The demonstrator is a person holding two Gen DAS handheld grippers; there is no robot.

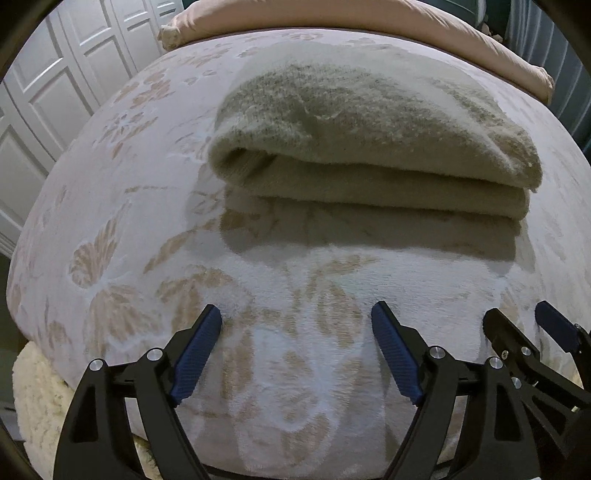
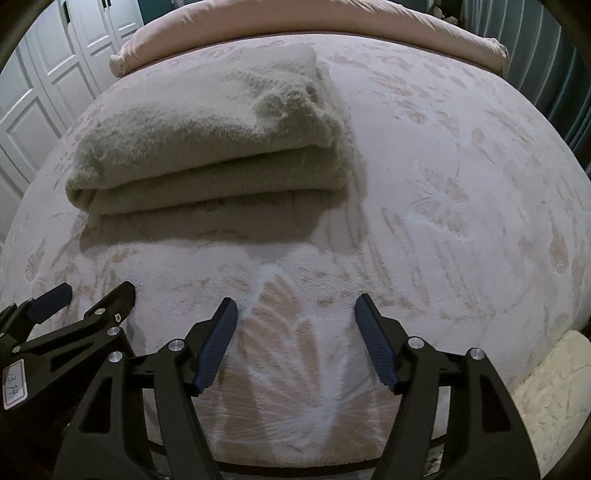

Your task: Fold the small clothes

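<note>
Folded garment (image 1: pixel 369 147): frayed corner (image 2: pixel 284 107) only right view.

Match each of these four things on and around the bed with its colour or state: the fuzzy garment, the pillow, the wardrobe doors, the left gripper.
Things:
1. fuzzy garment
2. pillow
3. wardrobe doors
4. left gripper

Colour or state:
A. white, panelled
B. open, holding nothing
C. beige, folded in layers on the bedspread
D. pink, at the far end of the bed

Pairs: 1-C, 2-D, 3-A, 4-B
</note>
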